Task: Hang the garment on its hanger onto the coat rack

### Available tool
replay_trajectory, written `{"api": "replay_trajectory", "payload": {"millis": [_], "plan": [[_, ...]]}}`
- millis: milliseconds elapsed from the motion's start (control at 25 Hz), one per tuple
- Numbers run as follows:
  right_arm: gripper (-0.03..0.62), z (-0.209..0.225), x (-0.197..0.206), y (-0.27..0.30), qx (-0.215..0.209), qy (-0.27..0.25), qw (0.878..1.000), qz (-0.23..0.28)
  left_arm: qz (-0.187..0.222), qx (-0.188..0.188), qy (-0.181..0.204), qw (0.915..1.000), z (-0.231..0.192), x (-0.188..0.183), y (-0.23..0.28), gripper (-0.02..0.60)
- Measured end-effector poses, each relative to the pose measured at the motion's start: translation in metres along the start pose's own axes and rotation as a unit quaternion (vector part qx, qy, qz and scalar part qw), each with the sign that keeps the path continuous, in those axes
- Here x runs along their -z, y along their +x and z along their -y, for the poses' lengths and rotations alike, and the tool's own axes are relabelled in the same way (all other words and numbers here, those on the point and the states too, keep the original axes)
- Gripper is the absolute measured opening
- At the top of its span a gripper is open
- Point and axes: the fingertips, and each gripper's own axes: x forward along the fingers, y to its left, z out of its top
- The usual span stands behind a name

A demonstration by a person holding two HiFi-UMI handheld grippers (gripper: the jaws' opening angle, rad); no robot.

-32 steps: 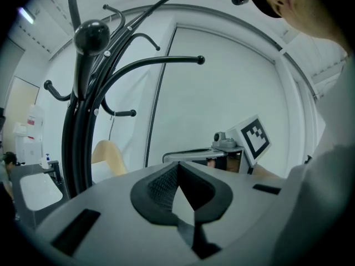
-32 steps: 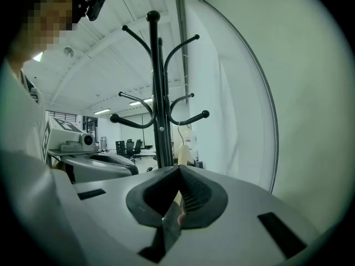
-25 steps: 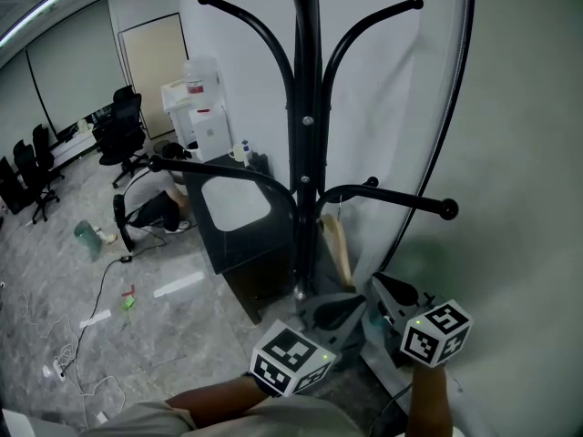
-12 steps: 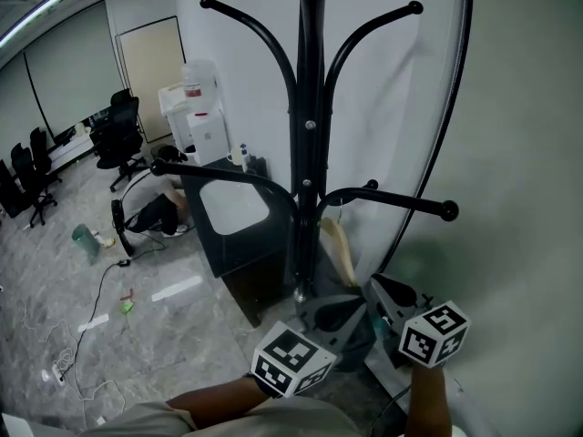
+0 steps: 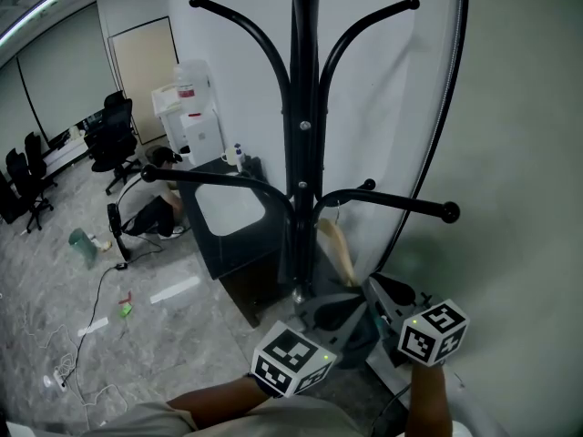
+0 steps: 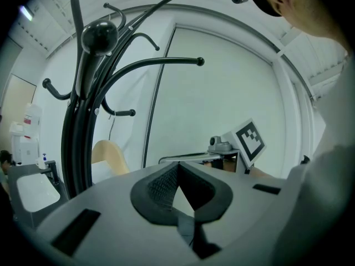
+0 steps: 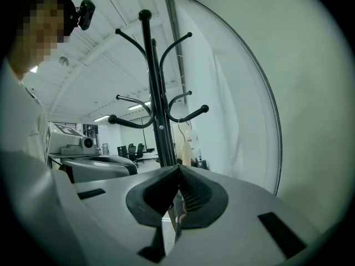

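Head view first: the black coat rack [image 5: 301, 135] fills the middle of my picture, its top cut off by the frame edge. A wooden hanger [image 5: 335, 244] hangs by its wire hook from the rack's lower right arm, close to the pole. I only see one sloping shoulder of it; the lower end drops behind my two claws. The garment itself I cannot pick out from here, since the claws and their marker cubes cover that patch.

Left claw [image 5: 346, 308] sits low in front of the rack's foot. In the left gripper view its ribbed pads meet at the tip, clenched on nothing. That view catches the hanger's rounded shoulder beside the pole, with a pale patch under it. Cloth or wall, I cannot tell.

Right claw [image 5: 390, 289] is just beside the left one, nearer the wall. The right gripper view has its pads pressed together too. A tan sliver shows low in the slot behind the pads, too small to name. Past the tips, the hanger hangs next to the pole, its bottom hidden by the claw body.

Off to the left, a water dispenser [image 5: 202, 116] and office chairs [image 5: 114, 135] stand well apart from the rack.
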Motion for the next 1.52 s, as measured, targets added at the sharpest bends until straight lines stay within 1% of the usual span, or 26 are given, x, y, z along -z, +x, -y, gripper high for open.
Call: {"api": "replay_trajectory", "payload": {"millis": [520, 760, 1520], "plan": [[0.015, 0.0, -0.002, 0.005, 0.0, 0.004, 1.0, 0.005, 0.001, 0.0, 0.0, 1.0, -0.005, 0.0, 0.0, 0.005], [0.014, -0.003, 0.001, 0.007, 0.006, -0.017, 1.0, -0.002, 0.0, -0.001, 0.0, 1.0, -0.006, 0.001, -0.001, 0.005], [0.014, -0.004, 0.001, 0.015, 0.002, -0.026, 1.0, -0.008, 0.001, 0.002, 0.0, 1.0, -0.012, 0.0, -0.001, 0.006]]}}
